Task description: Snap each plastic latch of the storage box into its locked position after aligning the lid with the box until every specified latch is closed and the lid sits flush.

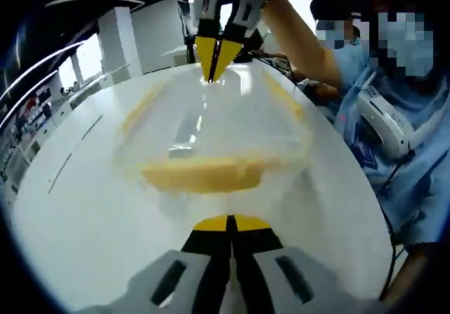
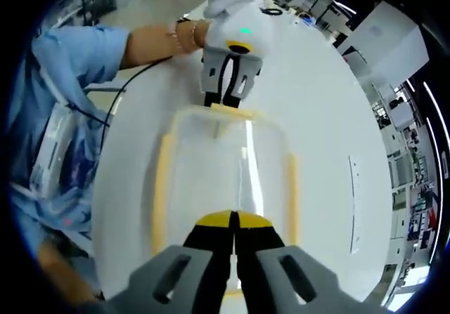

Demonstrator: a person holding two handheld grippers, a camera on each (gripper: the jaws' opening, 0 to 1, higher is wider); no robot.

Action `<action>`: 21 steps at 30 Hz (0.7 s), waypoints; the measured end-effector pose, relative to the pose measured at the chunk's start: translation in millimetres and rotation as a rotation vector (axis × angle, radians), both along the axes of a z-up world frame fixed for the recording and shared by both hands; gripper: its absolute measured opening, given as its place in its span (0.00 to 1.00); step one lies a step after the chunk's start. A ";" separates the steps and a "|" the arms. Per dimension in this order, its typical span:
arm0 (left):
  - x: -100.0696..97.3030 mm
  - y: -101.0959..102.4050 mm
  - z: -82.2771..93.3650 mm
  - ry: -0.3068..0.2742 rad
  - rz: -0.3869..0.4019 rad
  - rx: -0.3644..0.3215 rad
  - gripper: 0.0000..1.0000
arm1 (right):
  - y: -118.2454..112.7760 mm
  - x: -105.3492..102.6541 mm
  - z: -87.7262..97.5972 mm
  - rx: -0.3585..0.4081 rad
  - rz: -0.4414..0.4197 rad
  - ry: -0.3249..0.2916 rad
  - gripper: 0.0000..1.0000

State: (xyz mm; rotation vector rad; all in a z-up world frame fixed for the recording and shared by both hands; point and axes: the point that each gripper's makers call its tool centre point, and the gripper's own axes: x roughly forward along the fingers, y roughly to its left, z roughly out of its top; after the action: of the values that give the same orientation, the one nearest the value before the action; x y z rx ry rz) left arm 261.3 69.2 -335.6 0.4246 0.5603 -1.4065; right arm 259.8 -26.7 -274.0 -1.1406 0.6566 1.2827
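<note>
My left gripper and right gripper both have jaws pressed together, pinching nothing, one at each end of the clear storage box on the white bench. The lid looks seated — I judge latching is in hand. Next: press each yellow latch until it snaps.

Right gripper (fingers together) rests at the storage box near edge; left gripper opposite.
</note>
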 end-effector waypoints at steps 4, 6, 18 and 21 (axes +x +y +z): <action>26.4 15.5 3.0 -0.061 0.173 -0.013 0.00 | 0.4 1.3 0.1 0.019 -0.007 0.002 0.00; 33.4 21.7 8.6 -0.069 0.229 -0.031 0.00 | 0.9 1.4 0.2 0.022 -0.009 0.001 0.00; 22.0 20.3 77.9 -0.205 0.277 -0.097 0.00 | 5.2 2.2 2.9 0.037 0.020 -0.015 0.00; 15.5 8.9 91.9 -0.232 0.253 -0.080 0.00 | 5.8 1.8 3.7 0.043 0.024 -0.008 0.00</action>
State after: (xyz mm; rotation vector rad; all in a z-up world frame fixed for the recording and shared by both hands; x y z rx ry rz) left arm 276.8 78.1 -243.6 0.4296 0.3537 -1.1158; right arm 261.5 -20.9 -270.4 -1.1212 0.6087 1.3067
